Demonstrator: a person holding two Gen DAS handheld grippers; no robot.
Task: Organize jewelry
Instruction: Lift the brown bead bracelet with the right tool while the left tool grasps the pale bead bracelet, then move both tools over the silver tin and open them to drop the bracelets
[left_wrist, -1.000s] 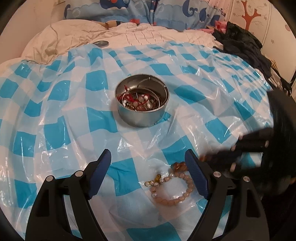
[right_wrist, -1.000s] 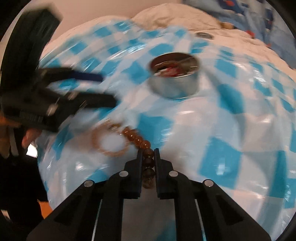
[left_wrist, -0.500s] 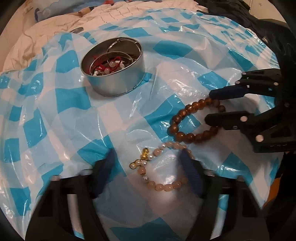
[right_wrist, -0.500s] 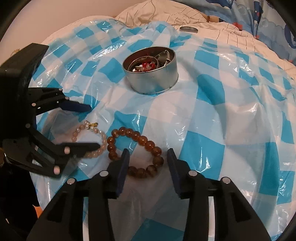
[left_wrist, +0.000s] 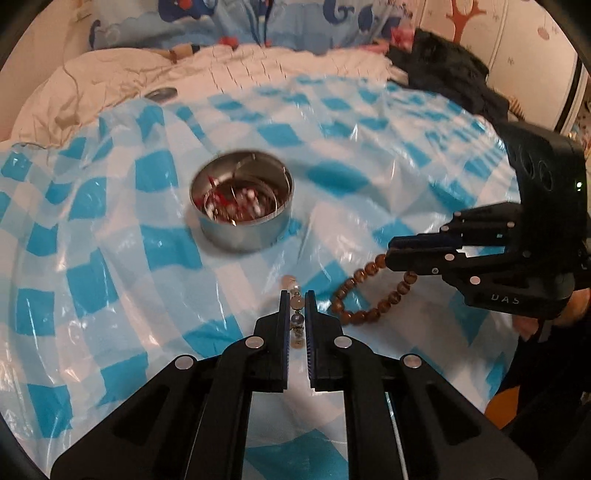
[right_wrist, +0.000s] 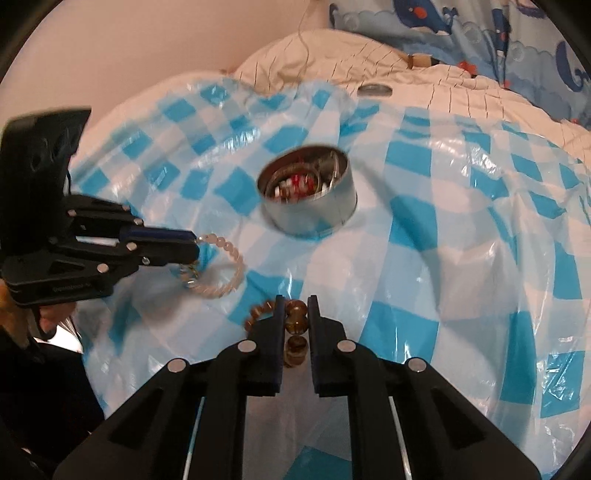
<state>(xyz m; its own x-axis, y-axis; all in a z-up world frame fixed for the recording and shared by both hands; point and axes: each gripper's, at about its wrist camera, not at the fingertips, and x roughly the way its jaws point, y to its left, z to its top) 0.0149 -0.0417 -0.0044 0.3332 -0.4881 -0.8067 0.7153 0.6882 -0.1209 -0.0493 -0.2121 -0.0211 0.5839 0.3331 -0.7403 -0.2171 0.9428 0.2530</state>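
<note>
A round metal tin (left_wrist: 242, 206) holding several pieces of jewelry stands on the blue-and-white checked plastic sheet (left_wrist: 110, 266); it also shows in the right wrist view (right_wrist: 308, 195). My left gripper (left_wrist: 297, 297) is shut on a pale pink bead bracelet (left_wrist: 296, 302), which hangs from it above the sheet in the right wrist view (right_wrist: 225, 273). My right gripper (right_wrist: 295, 304) is shut on a brown bead bracelet (right_wrist: 295, 321), which dangles from it in the left wrist view (left_wrist: 369, 291). Both grippers are lifted, on the near side of the tin.
A cream quilt (left_wrist: 110, 81) lies behind the sheet with a small round metal lid (left_wrist: 160, 94) on it. Dark clothing (left_wrist: 450, 74) is piled at the far right. A blue whale-print fabric (right_wrist: 480, 33) lies along the back.
Both grippers have closed on the bracelets that lay on the sheet between their open fingers and lifted them. Both views have swung up toward the tin.
</note>
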